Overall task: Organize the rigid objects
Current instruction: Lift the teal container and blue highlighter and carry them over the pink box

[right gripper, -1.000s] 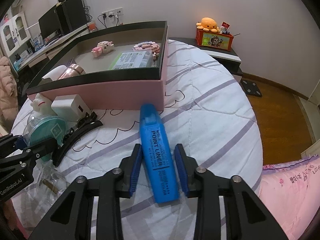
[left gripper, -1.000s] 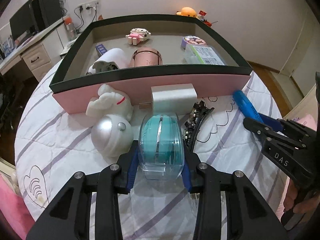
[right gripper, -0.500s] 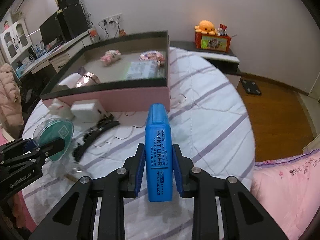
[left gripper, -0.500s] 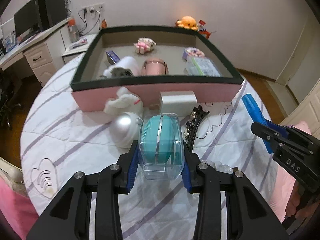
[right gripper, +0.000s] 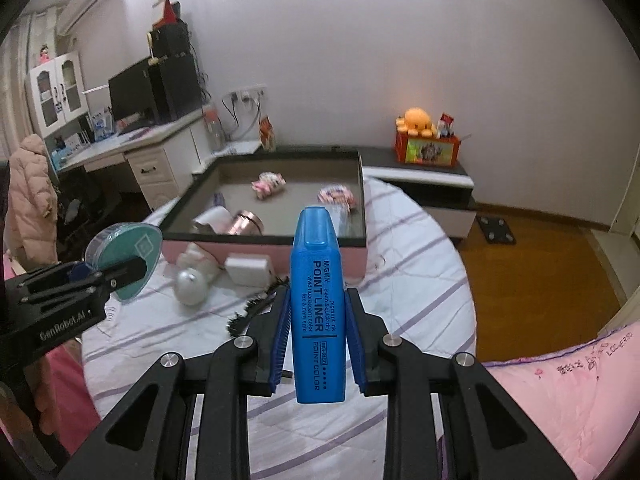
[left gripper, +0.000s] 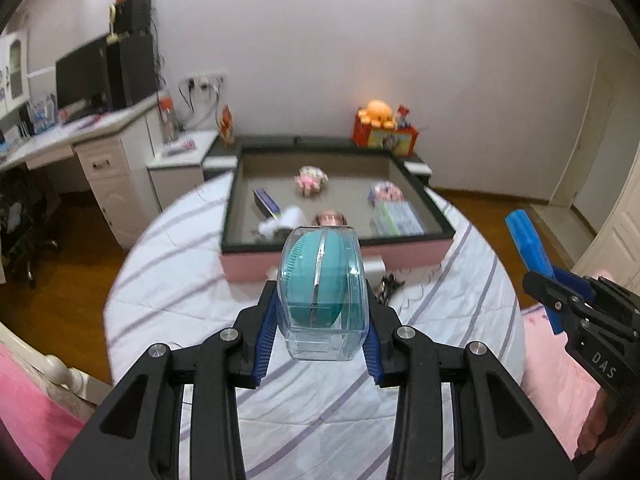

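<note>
1. Left wrist view: the left gripper (left gripper: 322,322) clamps a clear case holding a teal disc (left gripper: 322,296), raised above the striped bedspread (left gripper: 180,280).
2. Right gripper (right gripper: 317,334) clamps a blue highlighter (right gripper: 317,312) upright.
3. Beyond both sits the pink tray (right gripper: 280,250), with a white charger (right gripper: 249,269) against its wall.

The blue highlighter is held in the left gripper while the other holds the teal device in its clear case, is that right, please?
Not quite: the highlighter is held in the right gripper, as the right wrist view shows. The left gripper holds the teal device in its clear case.
</note>
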